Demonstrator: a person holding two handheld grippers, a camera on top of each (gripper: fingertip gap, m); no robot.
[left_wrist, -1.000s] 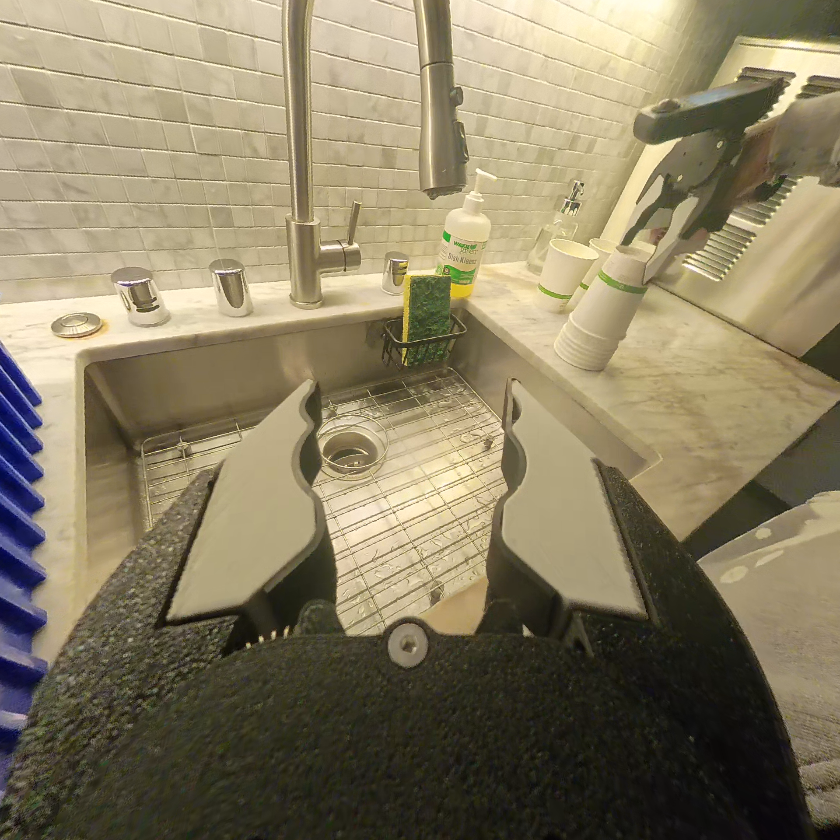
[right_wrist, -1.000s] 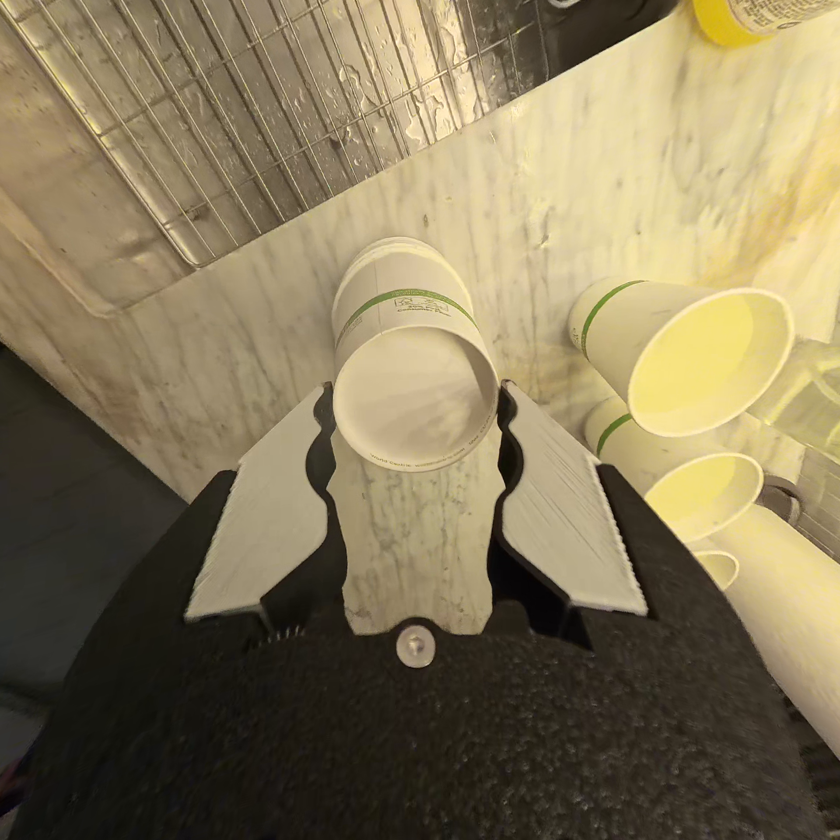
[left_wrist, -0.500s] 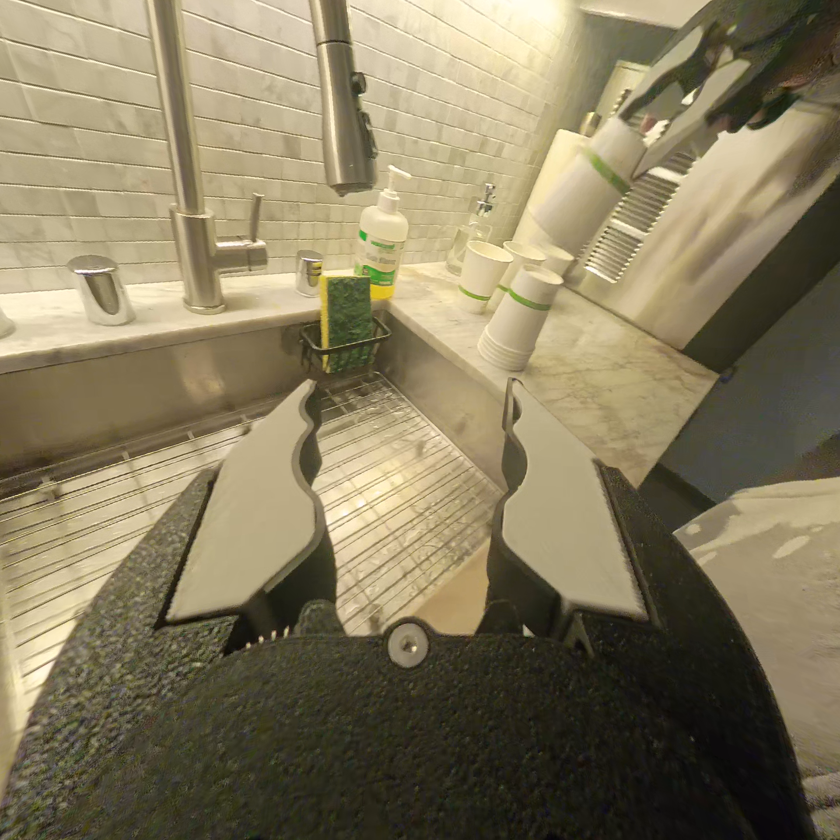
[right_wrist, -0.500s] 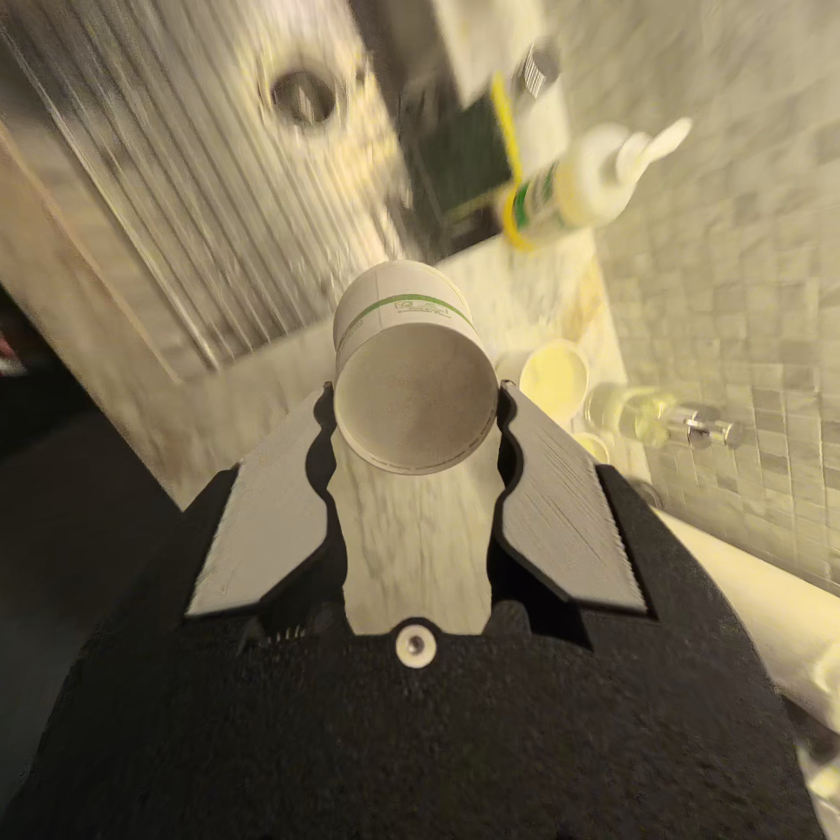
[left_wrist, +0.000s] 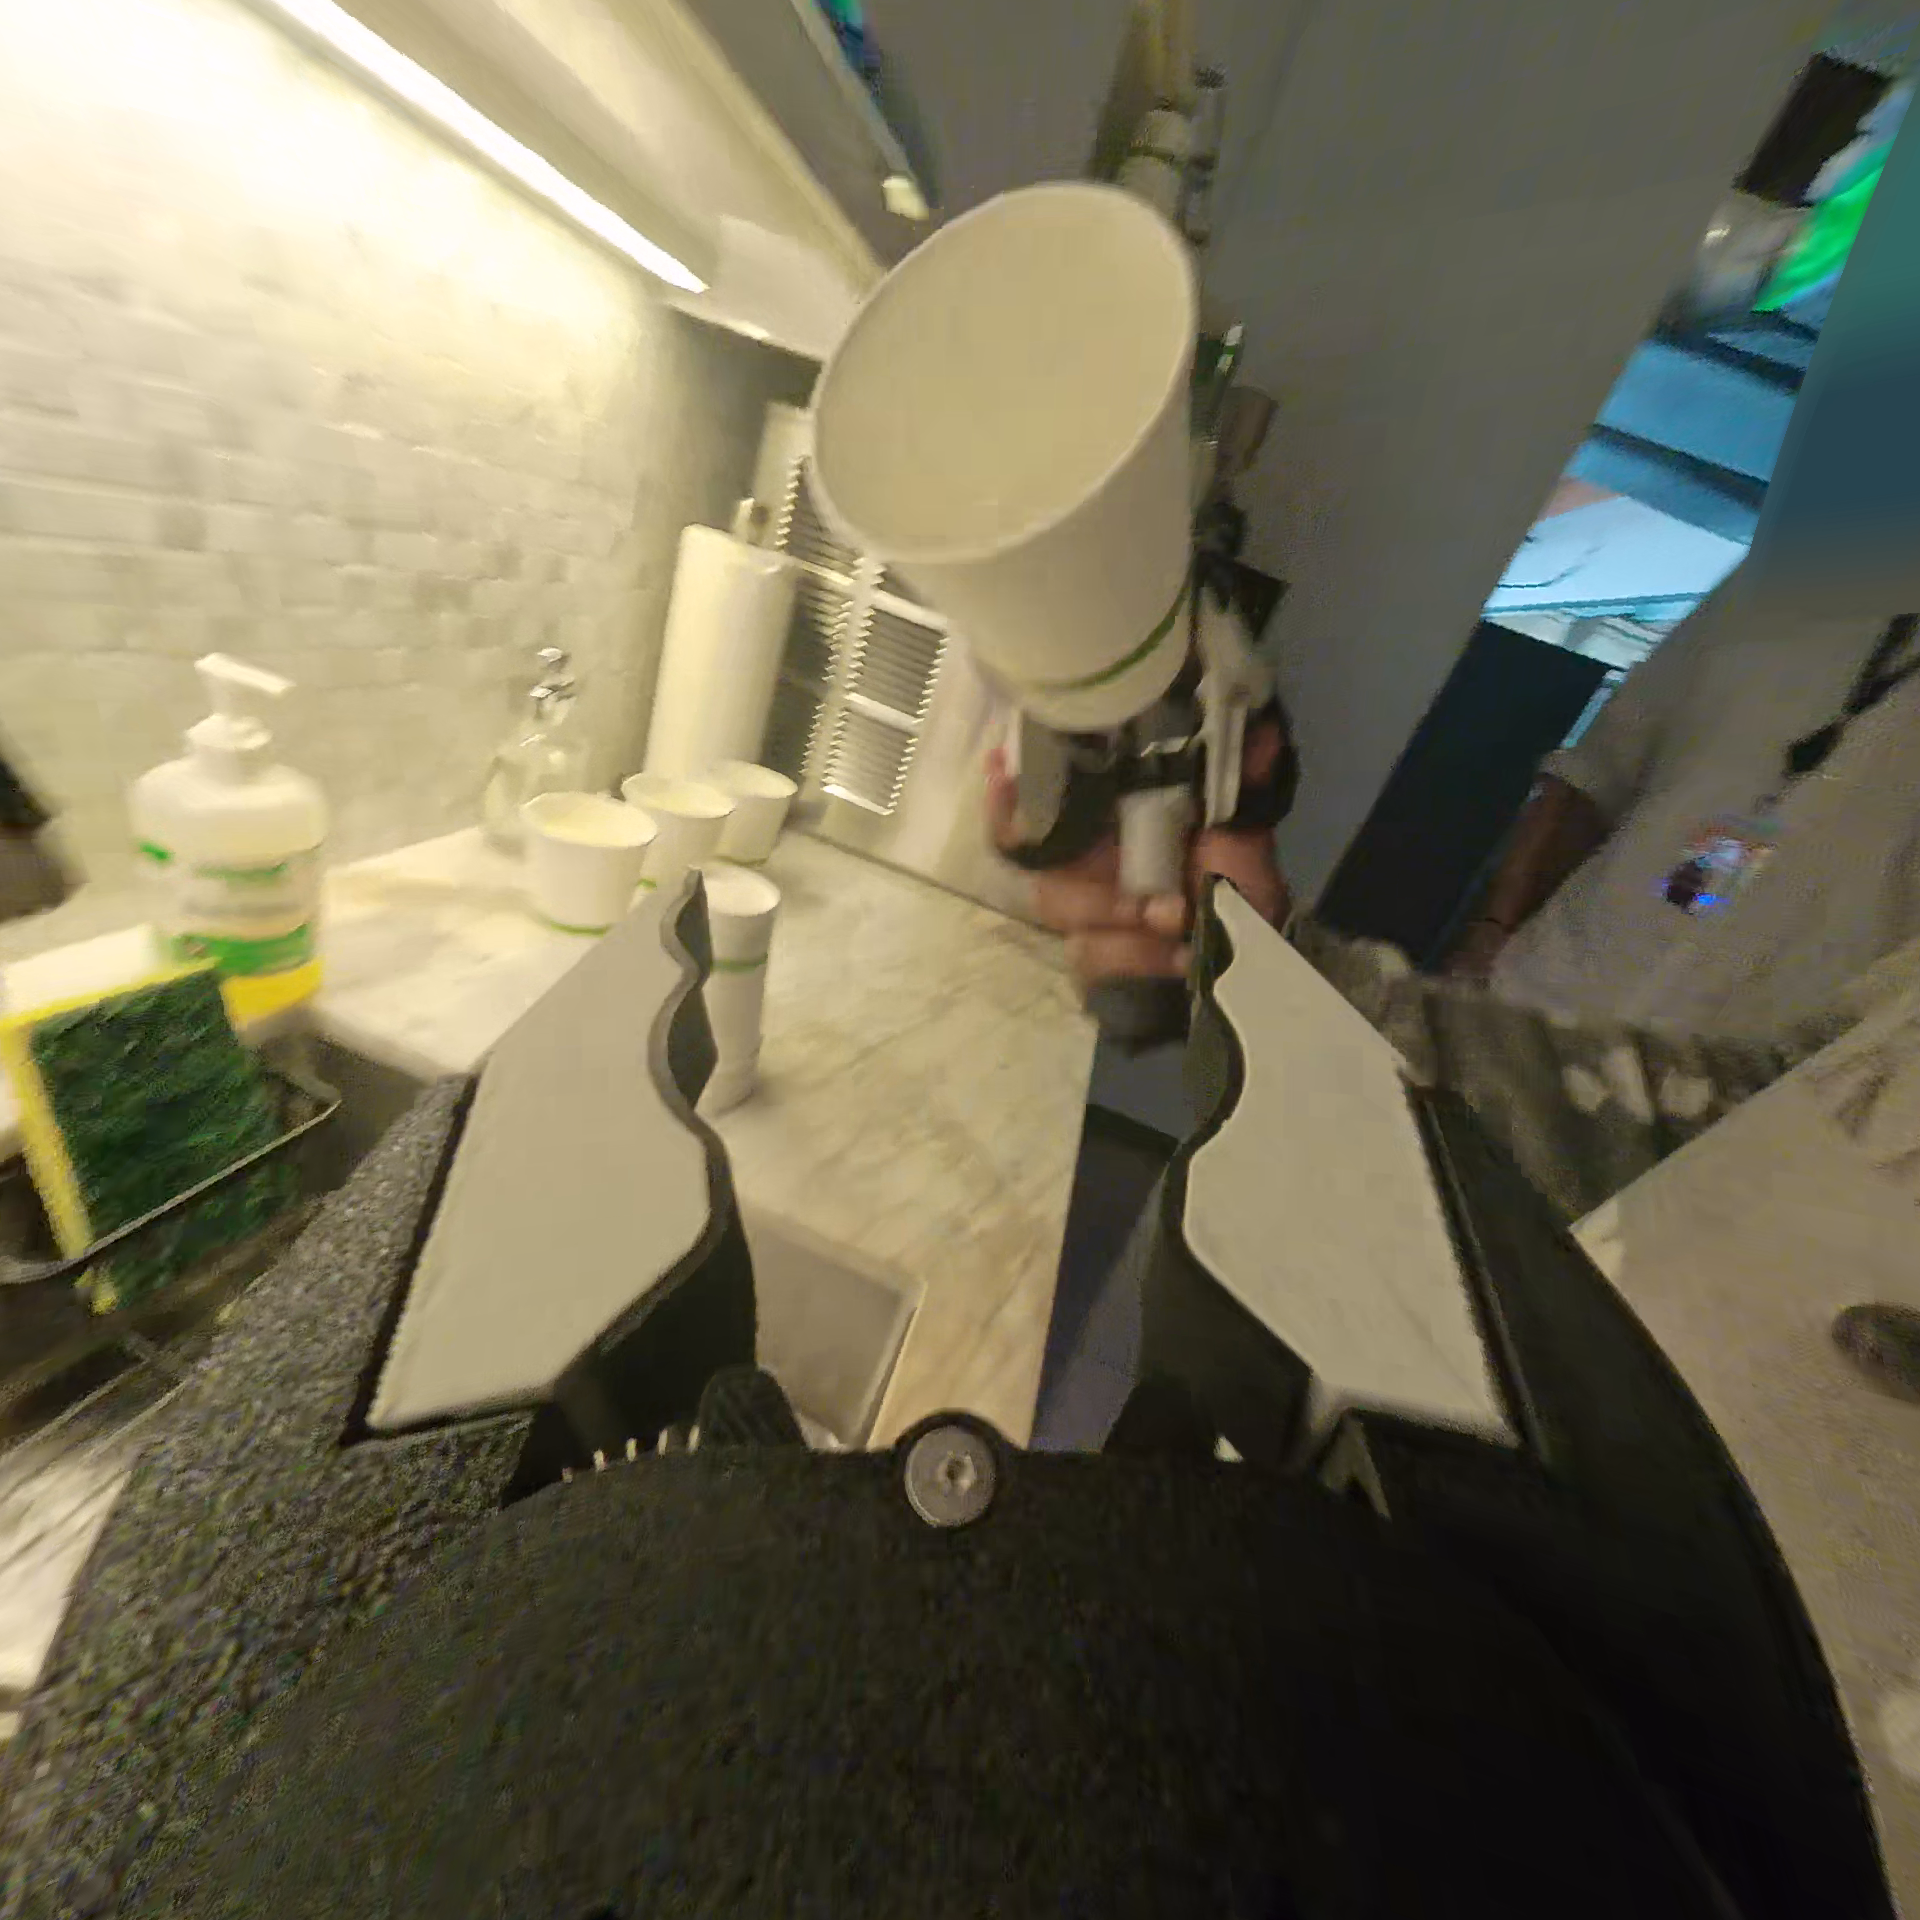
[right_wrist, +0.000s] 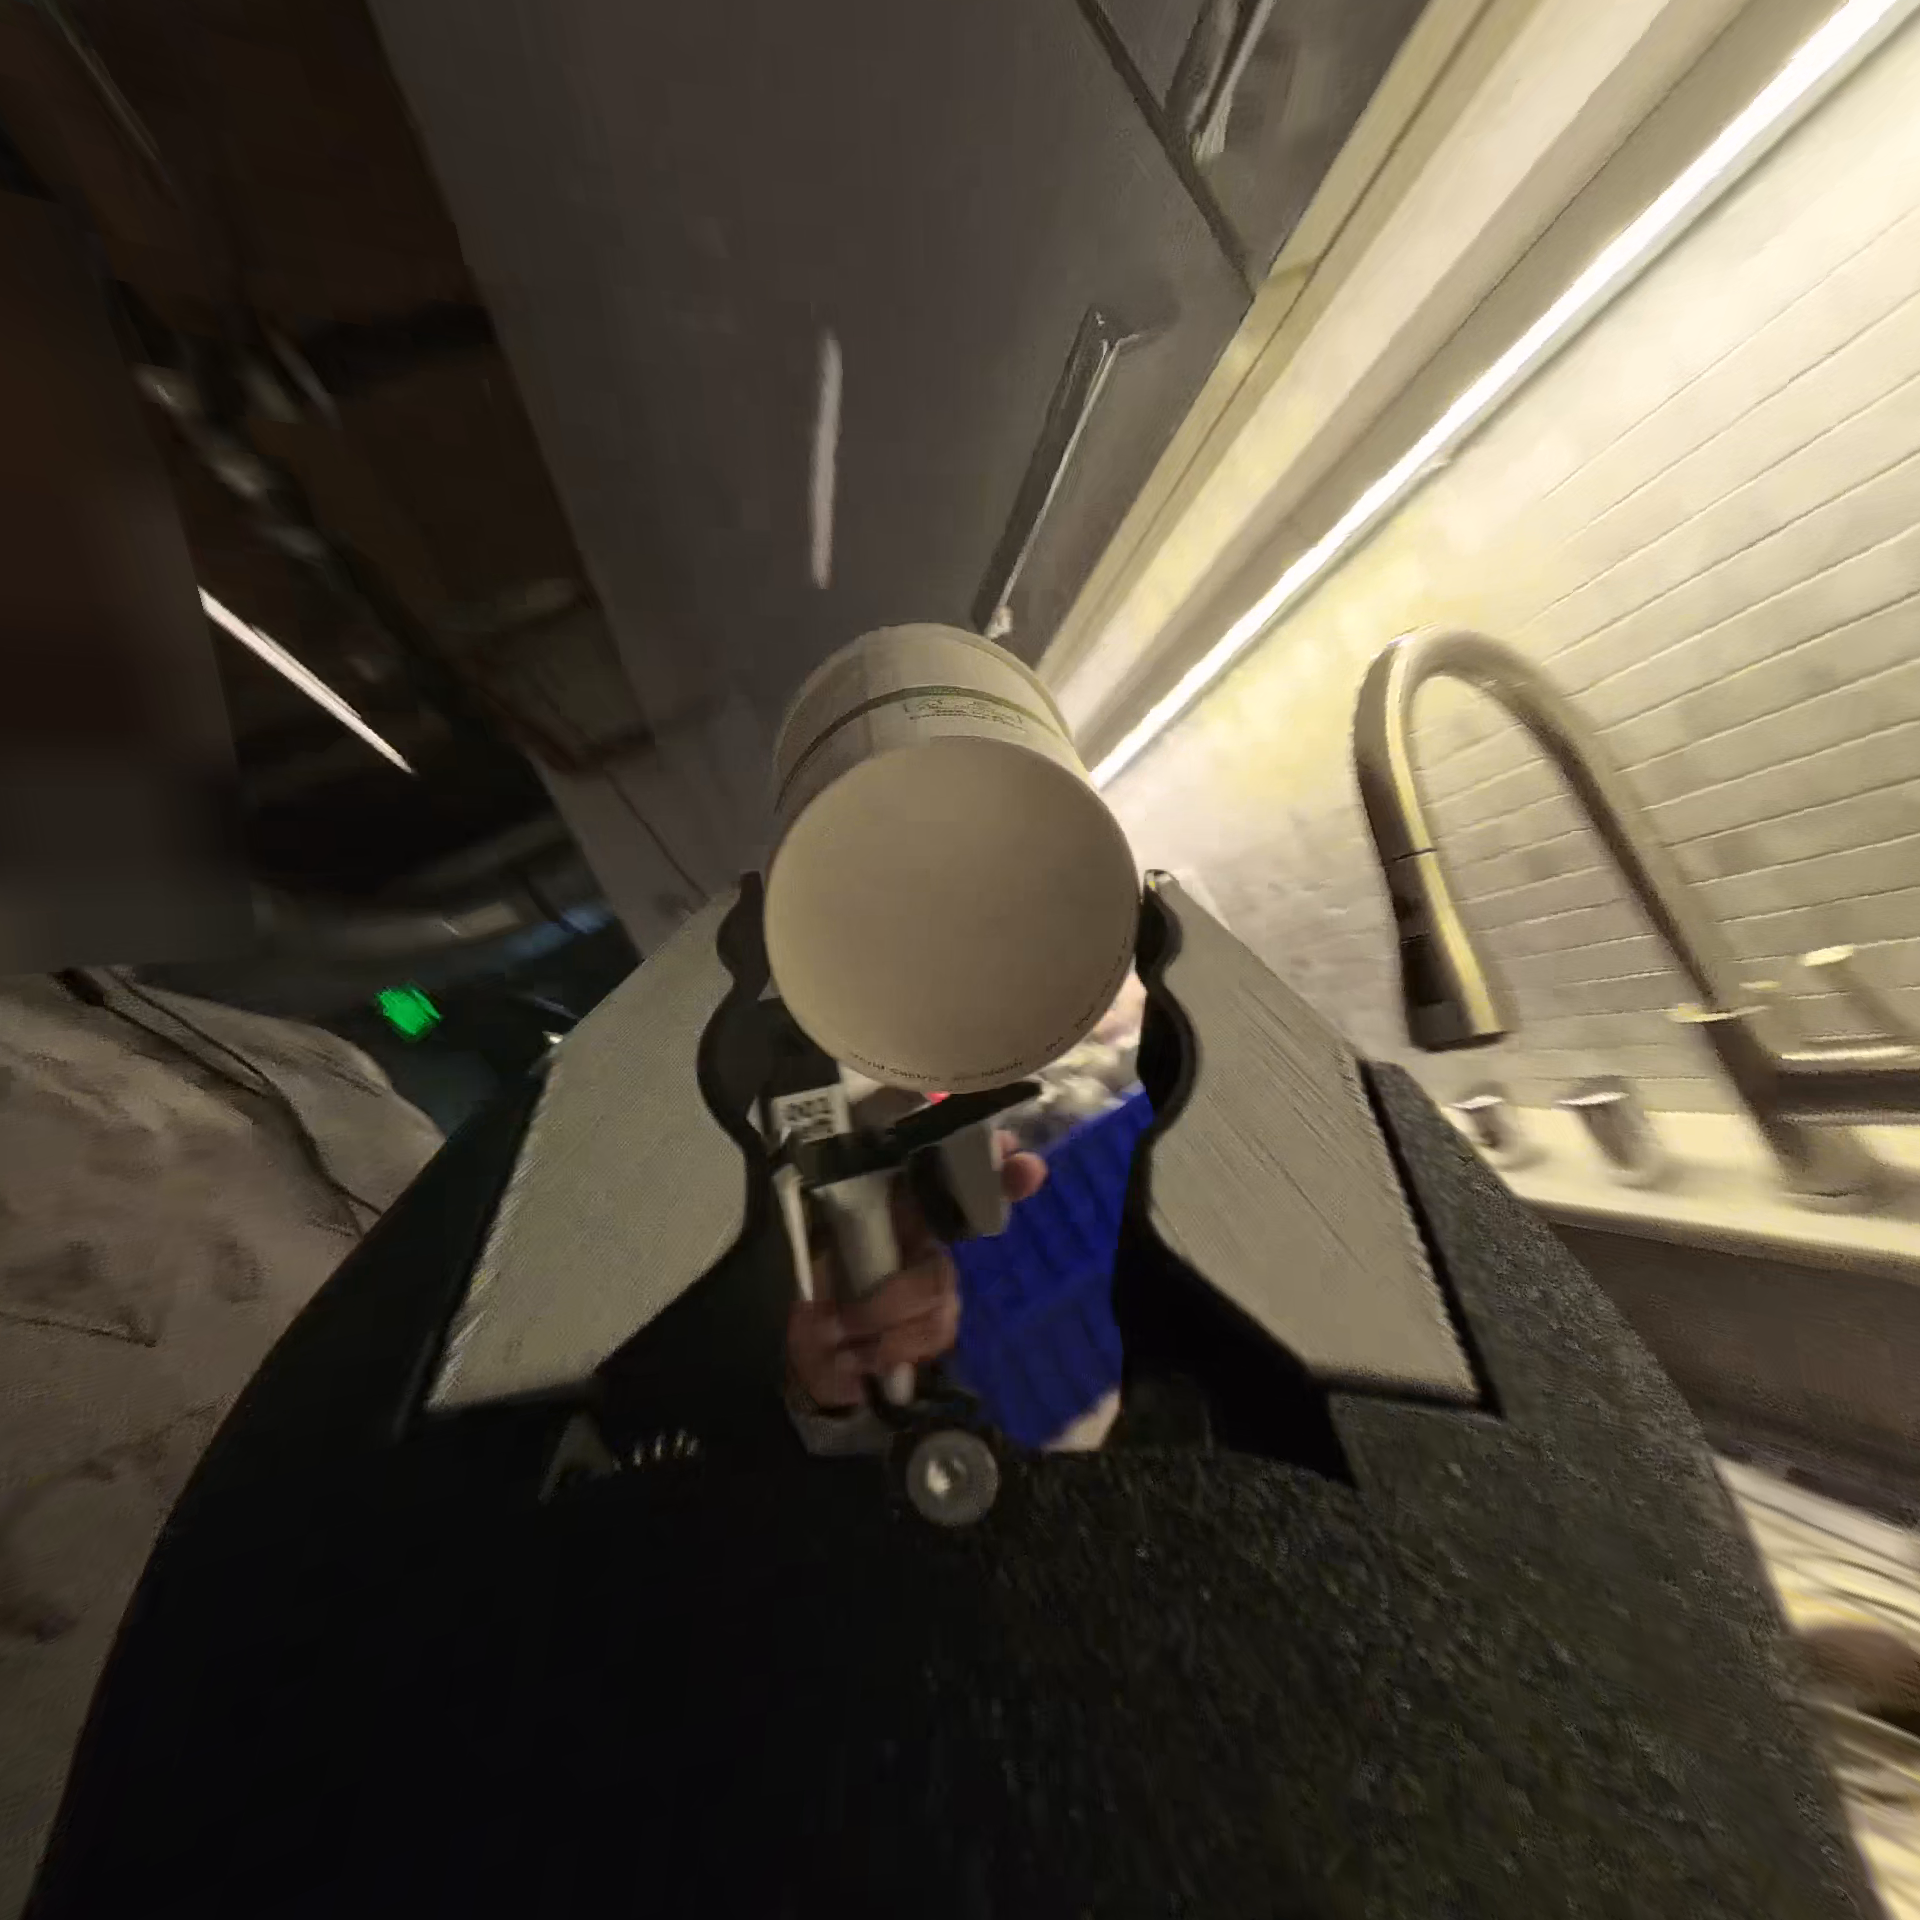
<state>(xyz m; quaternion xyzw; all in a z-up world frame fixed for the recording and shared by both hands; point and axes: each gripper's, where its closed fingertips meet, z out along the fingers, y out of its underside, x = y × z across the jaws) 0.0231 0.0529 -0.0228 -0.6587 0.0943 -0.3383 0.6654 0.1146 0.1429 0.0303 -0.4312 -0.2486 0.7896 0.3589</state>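
Observation:
My right gripper is shut on the base of a white paper cup with a green band and holds it up in the air. The cup's bottom faces the right wrist camera. In the left wrist view the cup hangs tilted, high up, with its open mouth turned toward my left gripper. The left gripper is open and empty, below and short of the cup. It also shows past the cup in the right wrist view, held by a hand.
A stack of upturned paper cups stands on the marble counter, with upright cups behind. A soap bottle and a sponge in a caddy are at left. The faucet and blue rack are beyond. A person stands at right. Tip to tip, the grippers are about 15 cm apart.
The right gripper lifted the cup off the stack and swung it up, away from the counter. The left gripper turned right from the sink toward the cup and stayed open.

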